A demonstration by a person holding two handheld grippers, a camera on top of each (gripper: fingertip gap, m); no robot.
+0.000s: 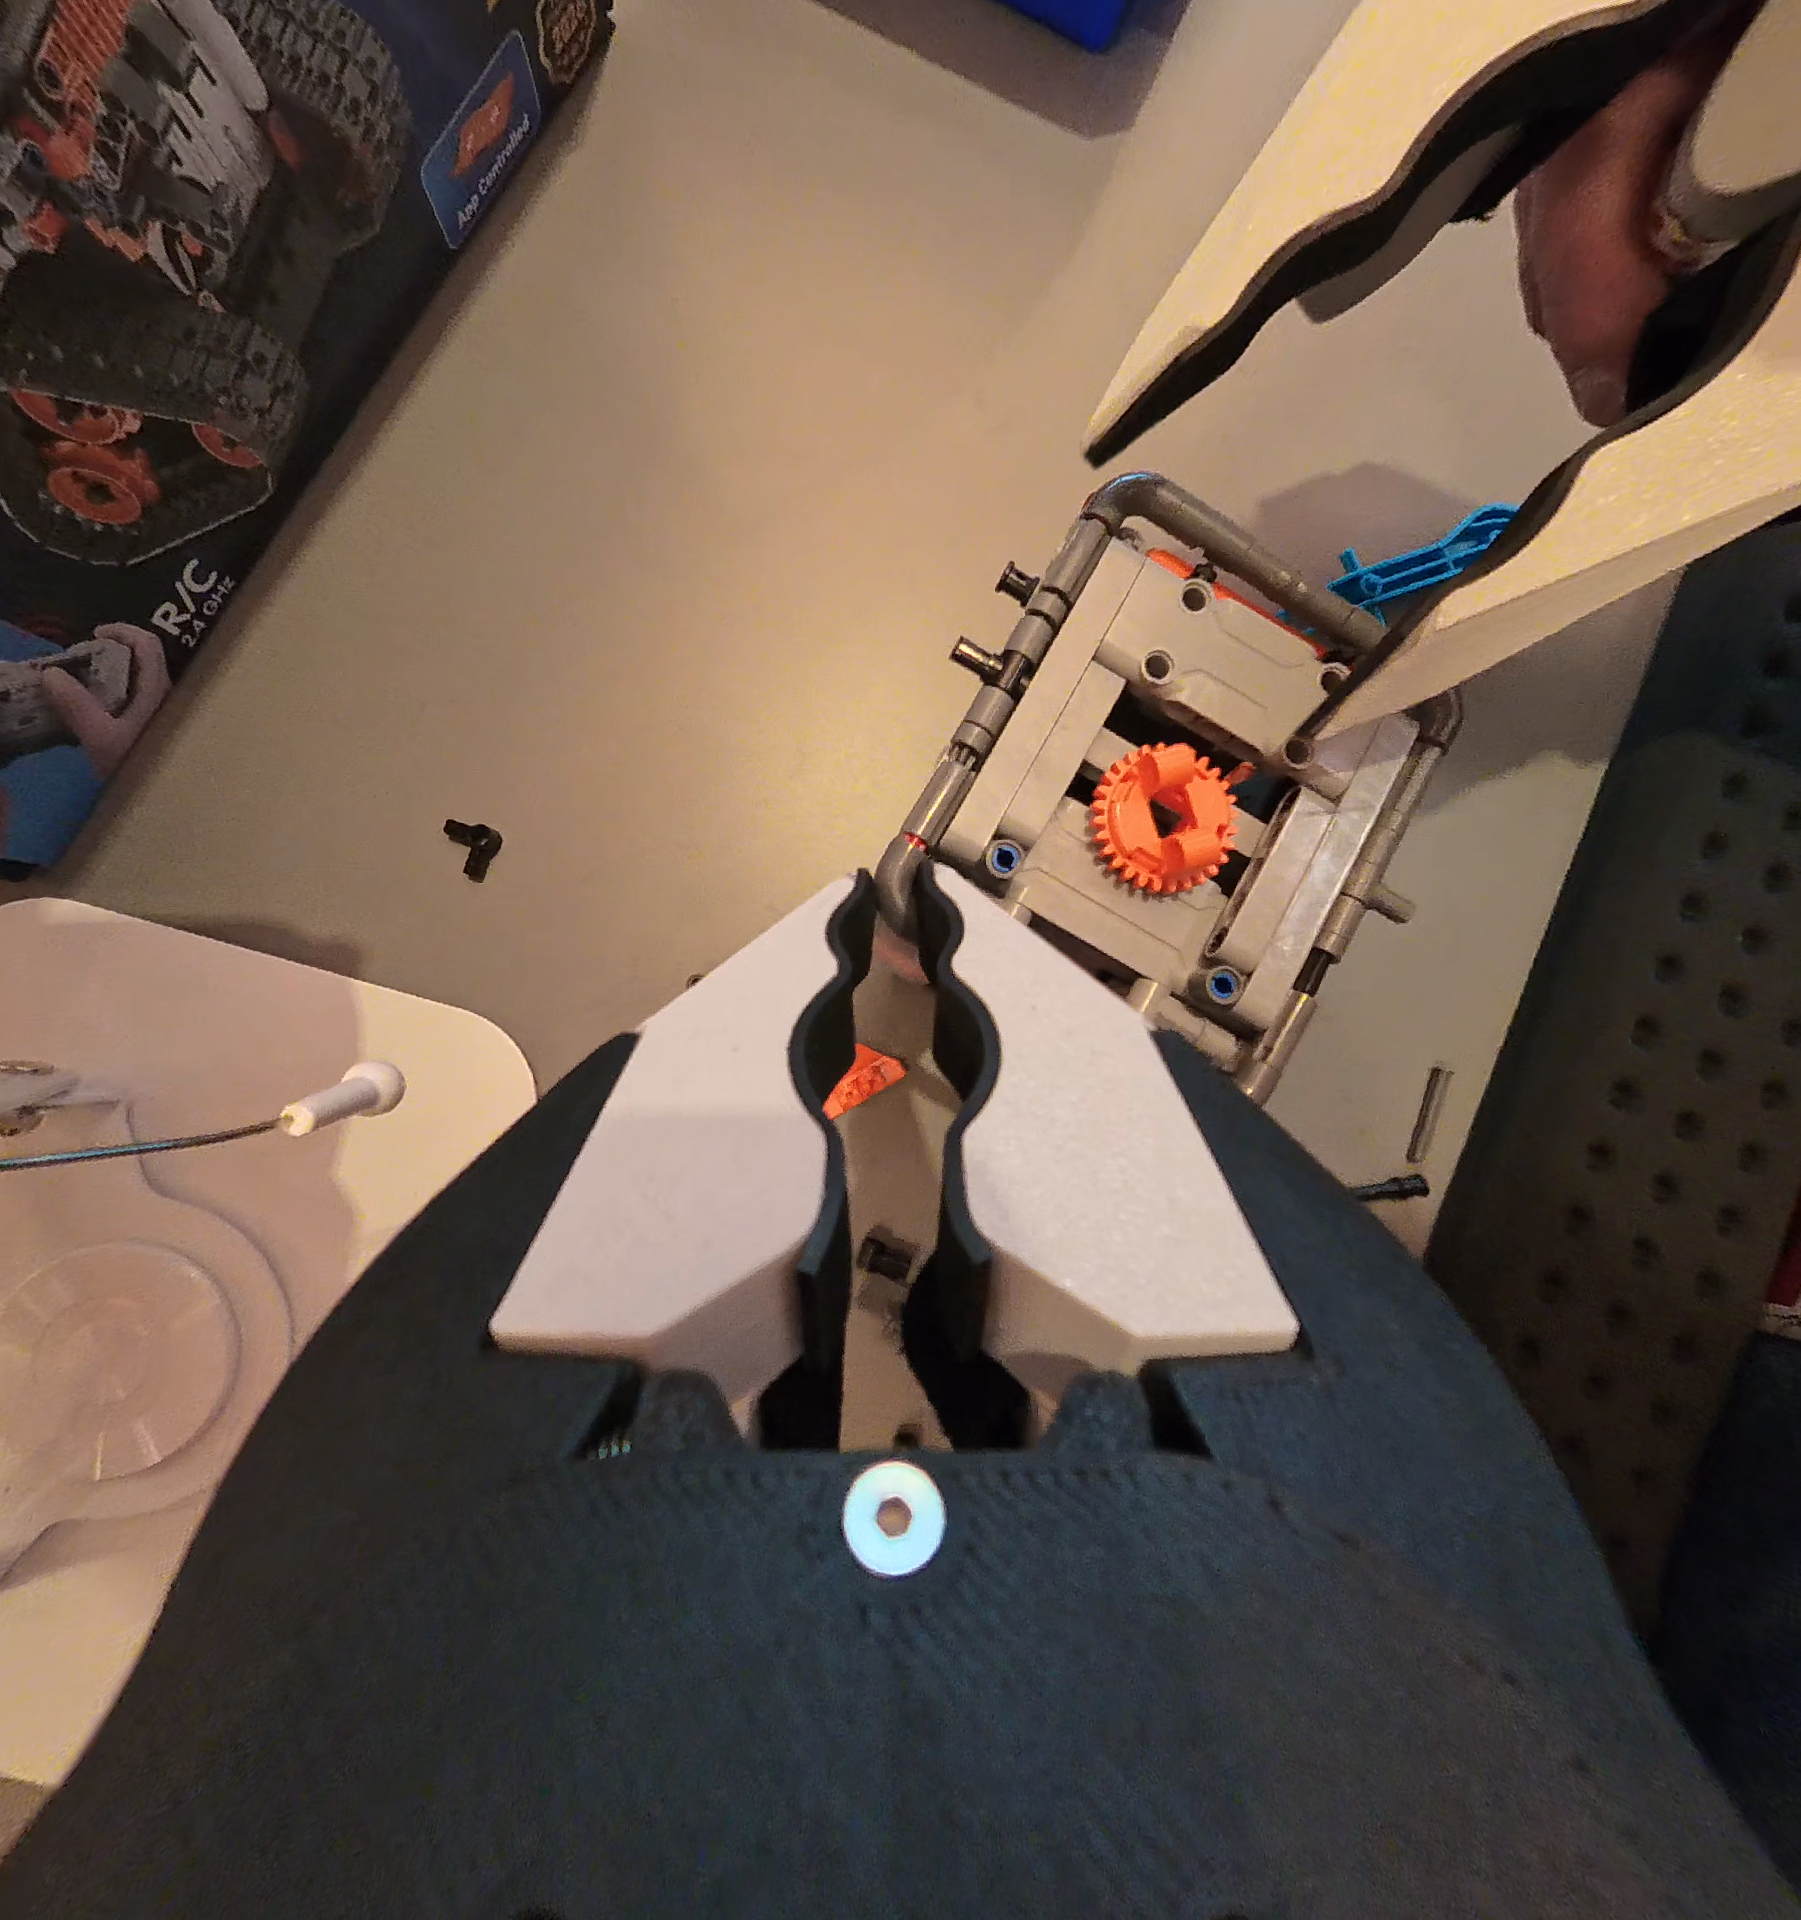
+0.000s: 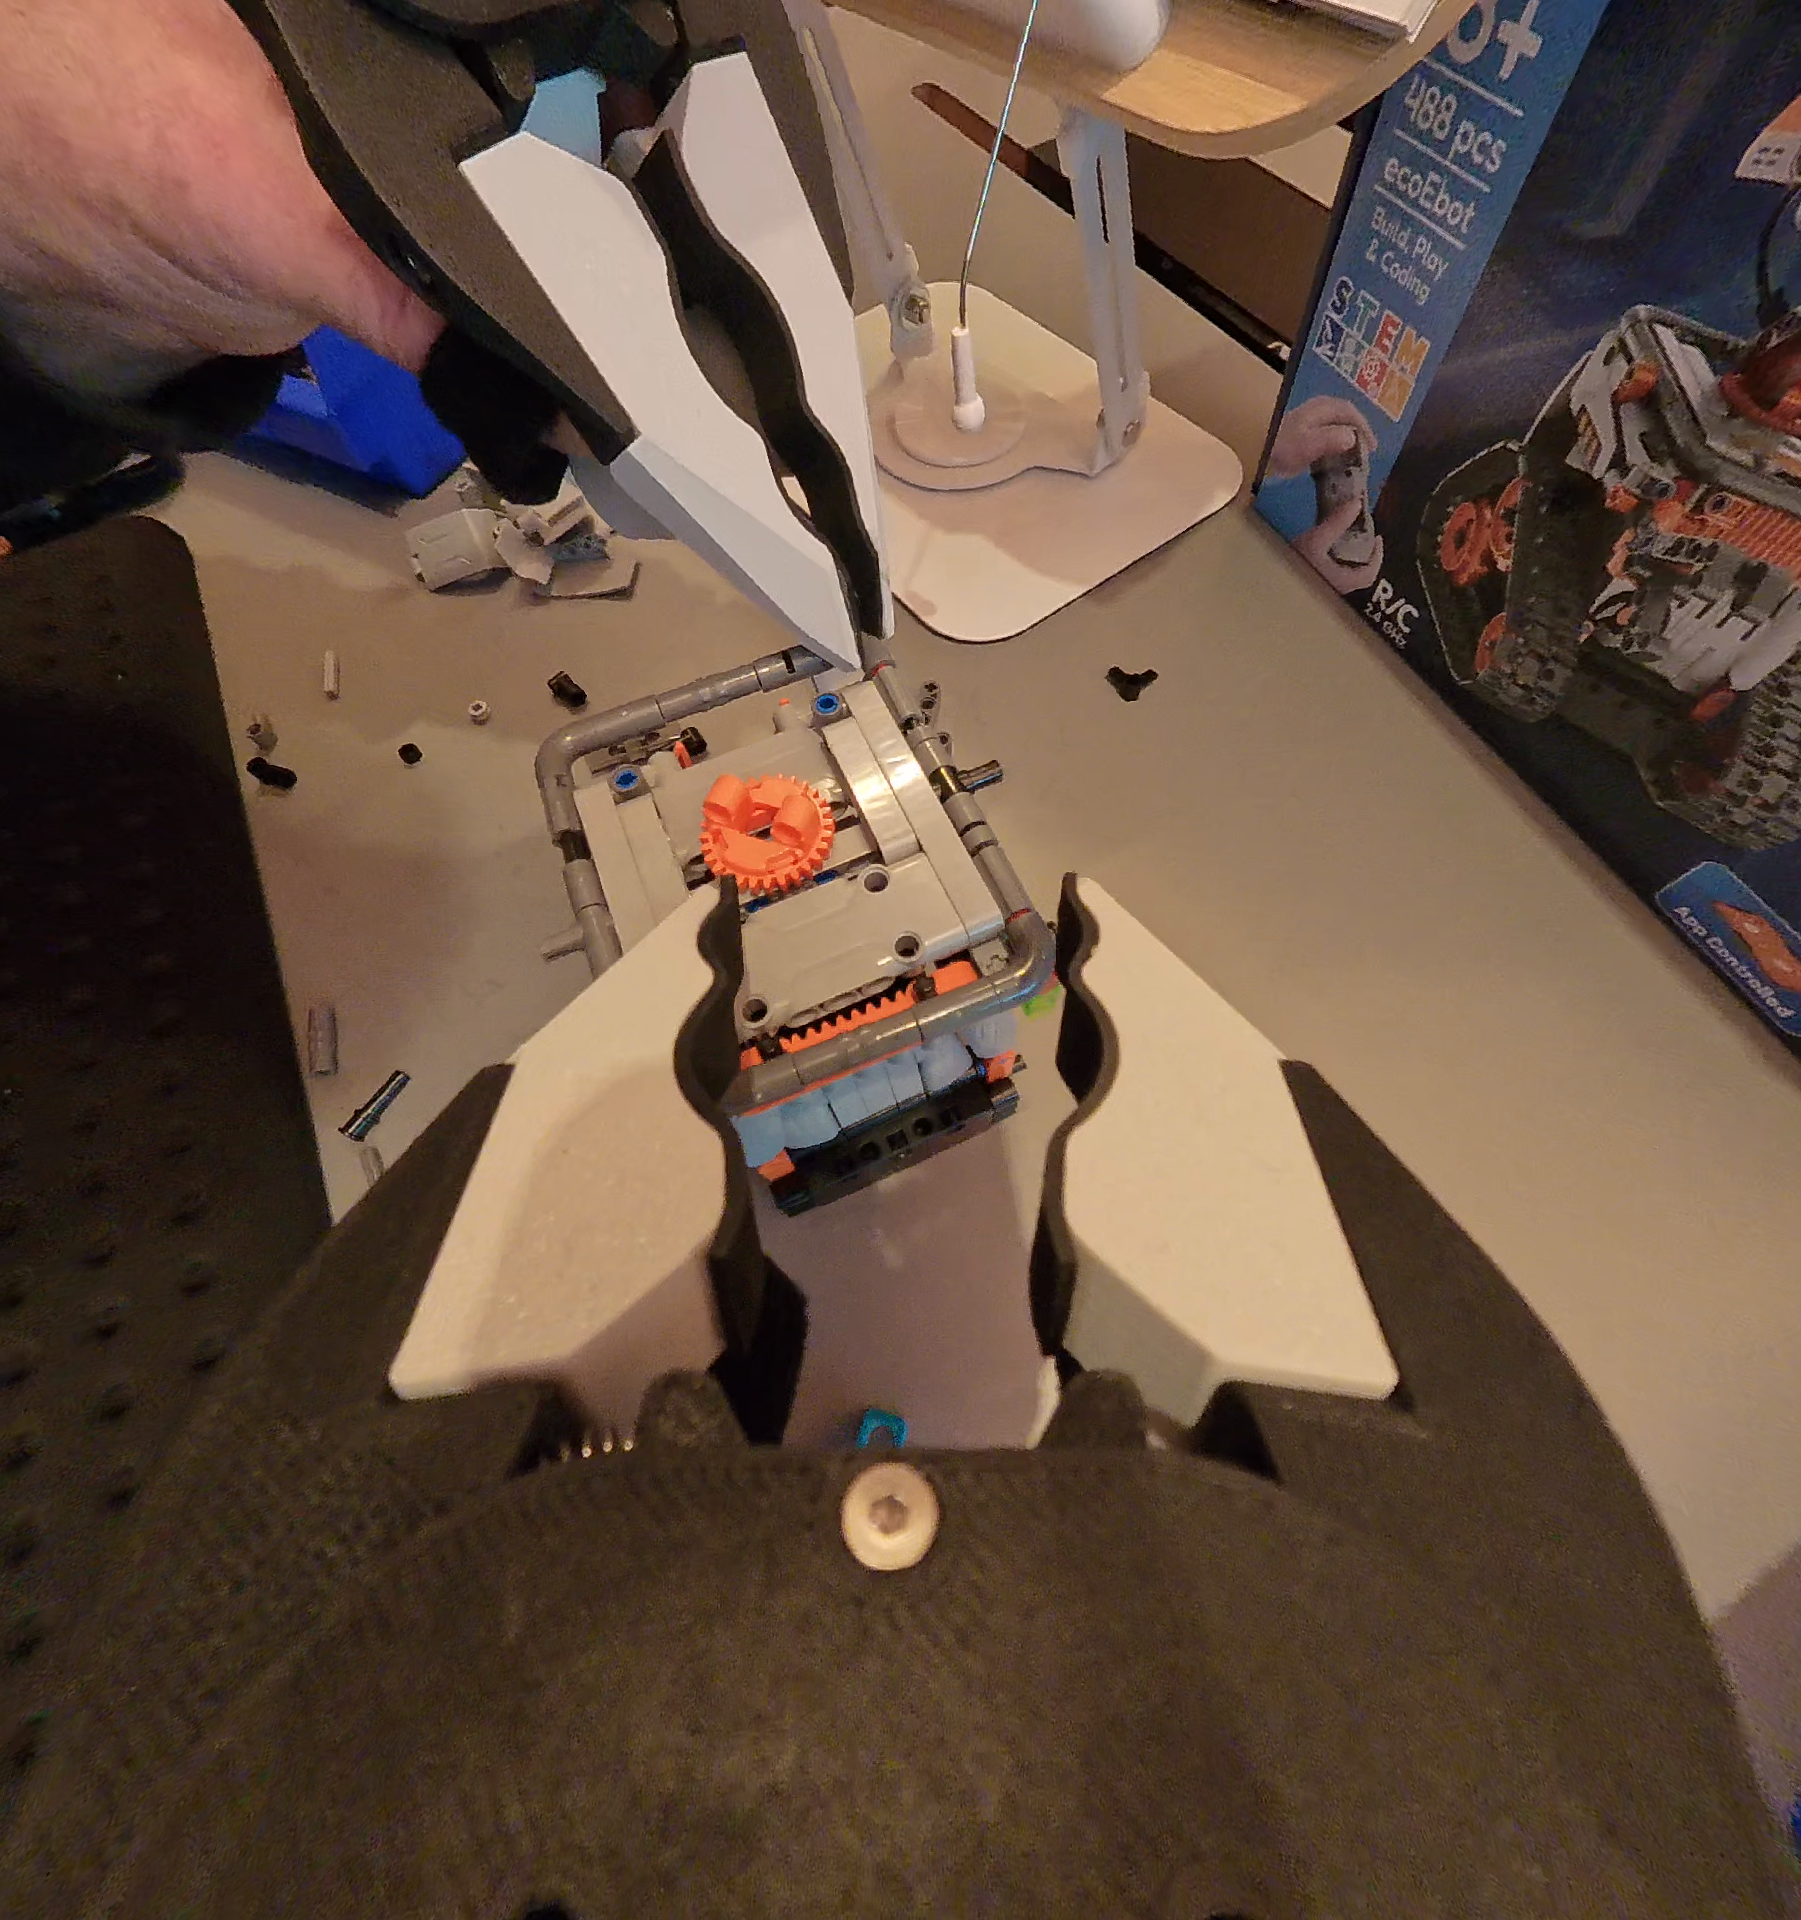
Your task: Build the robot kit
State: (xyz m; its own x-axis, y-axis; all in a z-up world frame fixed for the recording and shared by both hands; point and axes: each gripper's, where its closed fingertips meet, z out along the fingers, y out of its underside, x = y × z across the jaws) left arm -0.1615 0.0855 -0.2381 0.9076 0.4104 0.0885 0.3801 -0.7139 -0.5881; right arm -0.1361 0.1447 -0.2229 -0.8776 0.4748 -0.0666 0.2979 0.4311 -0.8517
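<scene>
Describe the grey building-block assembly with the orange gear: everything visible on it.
The grey assembly is a boxy plastic build of beams and panels, ringed by a bent grey tube frame. An orange gear lies flat on top; orange, pale blue and black parts show at its near end. It rests on the table. The left gripper is shut on a frame corner; the right gripper straddles the opposite end, open, one finger against it.

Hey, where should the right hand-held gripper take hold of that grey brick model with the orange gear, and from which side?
Probably across the near end of the grey brick model, coming from the side facing the right hand-held gripper. That end is a narrow block that already sits between the open fingers. Avoid the orange gear on top, and the far corner tube, where the left hand-held gripper is clamped.
</scene>
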